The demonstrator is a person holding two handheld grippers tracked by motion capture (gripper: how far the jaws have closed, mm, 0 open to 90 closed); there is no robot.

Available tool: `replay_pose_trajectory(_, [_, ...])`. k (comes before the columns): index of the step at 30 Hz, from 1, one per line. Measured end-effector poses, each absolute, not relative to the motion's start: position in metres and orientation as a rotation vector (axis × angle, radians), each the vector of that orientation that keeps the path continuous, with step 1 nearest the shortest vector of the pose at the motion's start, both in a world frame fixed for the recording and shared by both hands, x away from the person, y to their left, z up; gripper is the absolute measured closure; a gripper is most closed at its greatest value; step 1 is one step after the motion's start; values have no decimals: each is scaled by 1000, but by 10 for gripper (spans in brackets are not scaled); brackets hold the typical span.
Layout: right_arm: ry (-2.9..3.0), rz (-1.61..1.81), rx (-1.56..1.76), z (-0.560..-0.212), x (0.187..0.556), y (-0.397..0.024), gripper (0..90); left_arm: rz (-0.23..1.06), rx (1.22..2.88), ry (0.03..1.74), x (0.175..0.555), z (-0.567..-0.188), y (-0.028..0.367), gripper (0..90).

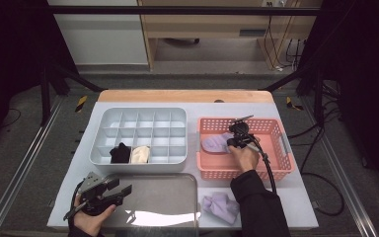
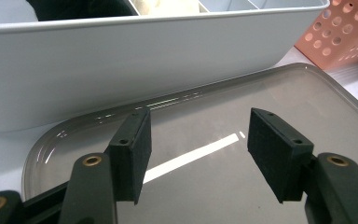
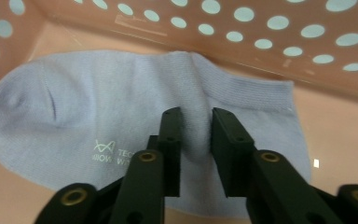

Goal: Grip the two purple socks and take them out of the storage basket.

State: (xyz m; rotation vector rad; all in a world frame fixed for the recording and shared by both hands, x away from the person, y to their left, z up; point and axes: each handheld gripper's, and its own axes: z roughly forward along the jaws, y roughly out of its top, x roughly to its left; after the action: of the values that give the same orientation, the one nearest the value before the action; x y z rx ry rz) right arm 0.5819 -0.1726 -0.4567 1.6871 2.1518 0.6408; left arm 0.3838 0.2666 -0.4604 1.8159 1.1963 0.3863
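Right gripper view: right gripper (image 3: 193,140), jaws pinching a thin fold of lilac sock (image 3: 98,116) inside pink basket (image 3: 270,28), may slip off when lifted.

Pale grey compartmented plastic organiser (image 1: 138,116) at table's left rear, pink perforated plastic basket (image 1: 271,129) to its right. Black sock (image 1: 120,153) and cream sock (image 1: 140,154) side by side in organiser's front row. Lilac sock (image 3: 121,116) lying in basket. Grey metal tray (image 1: 177,185) before organiser; crumpled lilac cloth (image 1: 220,206), probably another sock, right of tray.
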Motion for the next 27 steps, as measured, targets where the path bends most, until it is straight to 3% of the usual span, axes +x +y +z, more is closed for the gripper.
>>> replay_pose_trajectory(4, [2155, 626, 1711, -455, 581, -172, 861, 387, 1817, 1197, 384, -461, 266, 394])
replay_pose_trajectory(27, [2091, 833, 1585, -422, 561, -172, 871, 388, 1811, 1197, 384, -460, 267, 395])
